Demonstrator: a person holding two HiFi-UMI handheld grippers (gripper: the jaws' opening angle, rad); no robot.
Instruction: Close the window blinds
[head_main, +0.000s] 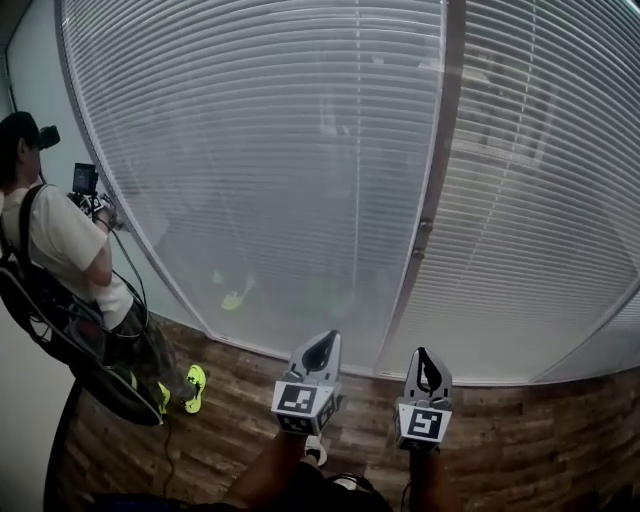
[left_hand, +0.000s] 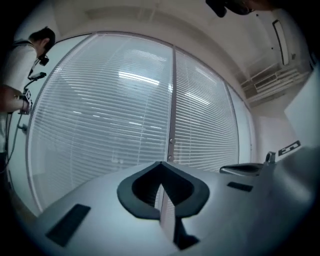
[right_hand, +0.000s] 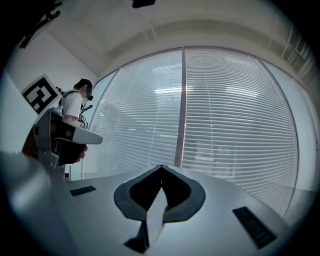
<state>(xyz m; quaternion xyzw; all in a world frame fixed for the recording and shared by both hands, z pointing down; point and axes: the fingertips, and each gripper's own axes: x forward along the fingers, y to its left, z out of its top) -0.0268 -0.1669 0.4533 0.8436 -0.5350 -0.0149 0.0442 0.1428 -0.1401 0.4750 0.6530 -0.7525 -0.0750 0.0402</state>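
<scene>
Window blinds (head_main: 260, 150) hang ahead of both grippers, well apart from the tips, no contact. A vertical frame post (head_main: 430, 180) splits the glazing into panels, with blinds on both sides of the post. In the head view the left gripper (head_main: 322, 338) sits left of the post's foot and the right gripper (head_main: 426, 352) just right of it. Both point at the blinds.

Left gripper clenched, tips meeting, nothing between them. Right gripper clenched too, empty.

Blinds: thin horizontal slats, pale white-grey, evenly spaced. Left of the post, hazy shapes show through them. Post: slim, grey, smooth. Grippers: matte grey shells, black lining inside the jaws, marker cube at the rear.

Floor (head_main: 250, 400) below the post: dark wood planks. Person (head_main: 60, 240) far left of the post, white shirt, camera rig (head_main: 85, 180) in hands, neon yellow shoes (head_main: 194, 388).
</scene>
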